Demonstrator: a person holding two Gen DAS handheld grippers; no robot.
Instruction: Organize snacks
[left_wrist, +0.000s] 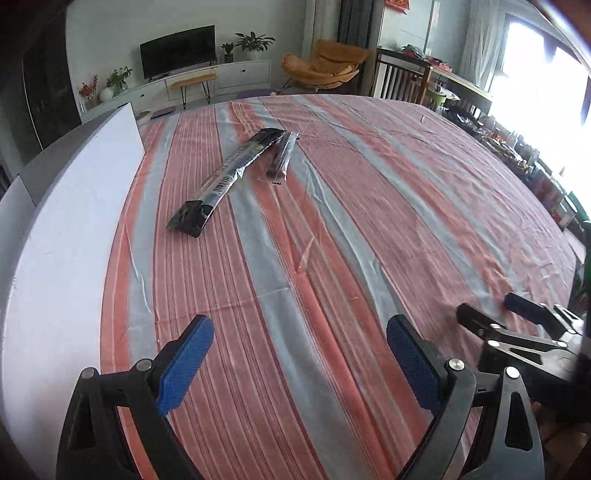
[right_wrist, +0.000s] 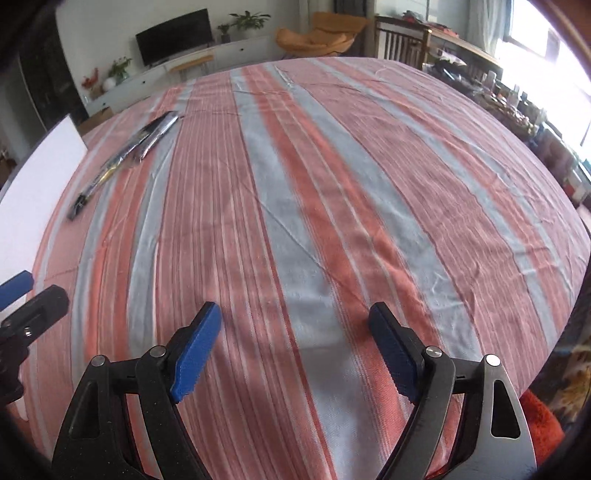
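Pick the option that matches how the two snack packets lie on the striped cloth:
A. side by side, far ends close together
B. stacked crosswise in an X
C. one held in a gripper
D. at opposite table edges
A: the long snack packet and the shorter snack packet lie side by side on the striped cloth, their far ends close together.

two snack packs lie on the tablecloth (left_wrist: 332, 229), far-left part of table. long pack (left_wrist: 227, 177) runs diagonally, w/ the short pack (left_wrist: 282, 157) just right of its far end, ends touching or nearly so. board (left_wrist: 74, 221) lies along tablecloth's left edge, left of both packs. left gripper (left_wrist: 299, 354) near side, right gripper (right_wrist: 295, 347) to its right, both well apart from packs. tv (left_wrist: 178, 50) & chair (left_wrist: 323, 64) behind table.
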